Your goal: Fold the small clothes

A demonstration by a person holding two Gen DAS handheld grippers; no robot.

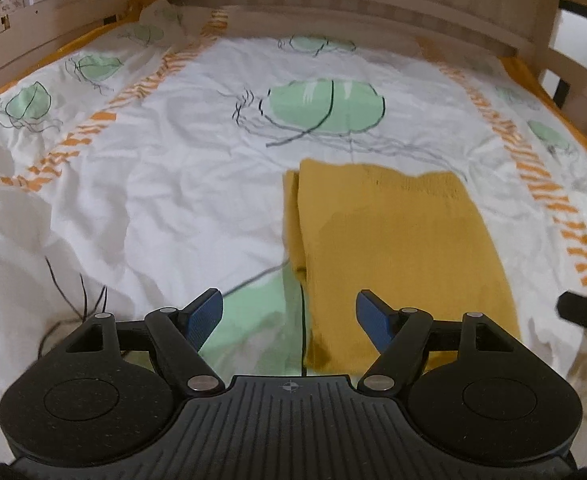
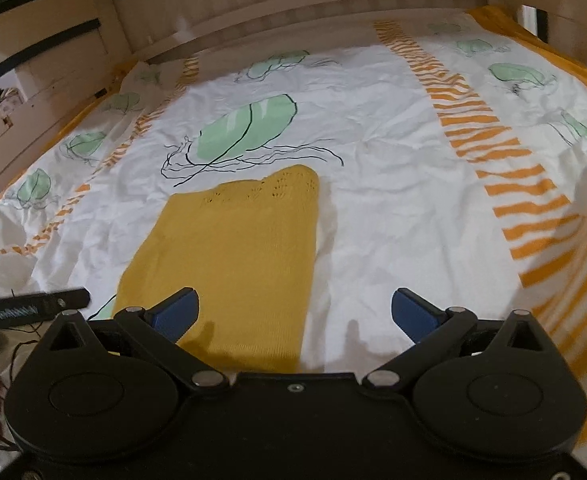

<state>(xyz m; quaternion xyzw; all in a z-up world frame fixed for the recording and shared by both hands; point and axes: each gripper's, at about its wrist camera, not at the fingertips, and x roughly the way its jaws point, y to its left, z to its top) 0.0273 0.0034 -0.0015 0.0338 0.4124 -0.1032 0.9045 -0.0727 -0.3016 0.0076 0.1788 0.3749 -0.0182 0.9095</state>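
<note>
**Now both claws are hovering empty over the folded garment**

Flat on the bed's white leaf-printed duvet (image 1: pixel 153 184), the mustard-yellow knitted garment (image 1: pixel 397 248) is lying folded. The left claw (image 1: pixel 289 320) is gaping above its near left edge, the right claw (image 2: pixel 295 312) is spreading widest over its near right edge, neither touching it.

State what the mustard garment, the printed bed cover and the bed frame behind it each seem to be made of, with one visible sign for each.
Mustard garment: knitted yarn, matte; fine ribs and a row of eyelet holes near its far edge. Fibre unclear.
Printed bed cover: thin woven cloth, probably cotton, matte; sharp creases, flat leaf print.
Bed frame: pale wood, or a wood-look finish; slatted boards, slight sheen.
</note>
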